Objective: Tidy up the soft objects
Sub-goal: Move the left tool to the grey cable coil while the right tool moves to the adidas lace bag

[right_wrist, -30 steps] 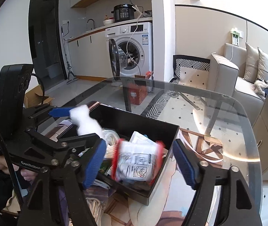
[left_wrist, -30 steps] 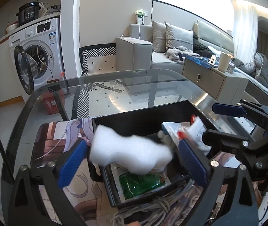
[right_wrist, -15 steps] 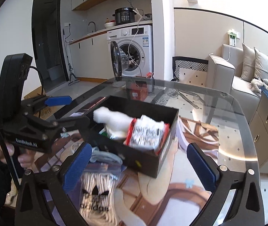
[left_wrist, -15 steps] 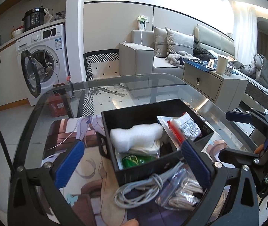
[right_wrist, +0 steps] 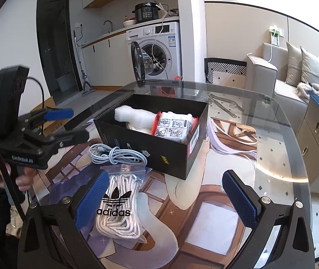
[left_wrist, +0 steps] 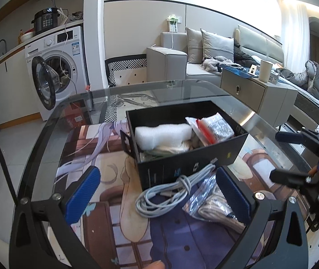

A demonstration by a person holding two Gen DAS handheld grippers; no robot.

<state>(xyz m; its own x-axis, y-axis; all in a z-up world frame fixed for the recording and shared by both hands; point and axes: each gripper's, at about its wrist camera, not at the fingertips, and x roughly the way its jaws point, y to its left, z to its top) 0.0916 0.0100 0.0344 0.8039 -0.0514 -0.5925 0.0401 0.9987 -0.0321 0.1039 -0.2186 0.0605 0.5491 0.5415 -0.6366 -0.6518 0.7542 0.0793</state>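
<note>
Right wrist view: right gripper (right_wrist: 162,198) spread, empty; left gripper (left_wrist: 157,192) likewise. Foam piece (right_wrist: 134,117), packet (right_wrist: 175,126) in black box (right_wrist: 146,148). Bagged laces (right_wrist: 116,204), grey cable (right_wrist: 116,154) near box. Risk: slick bag slips; cable loops snag.

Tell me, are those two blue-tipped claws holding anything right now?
No. Both the left gripper and the right gripper are open and empty; the foam lies in the box.
</note>
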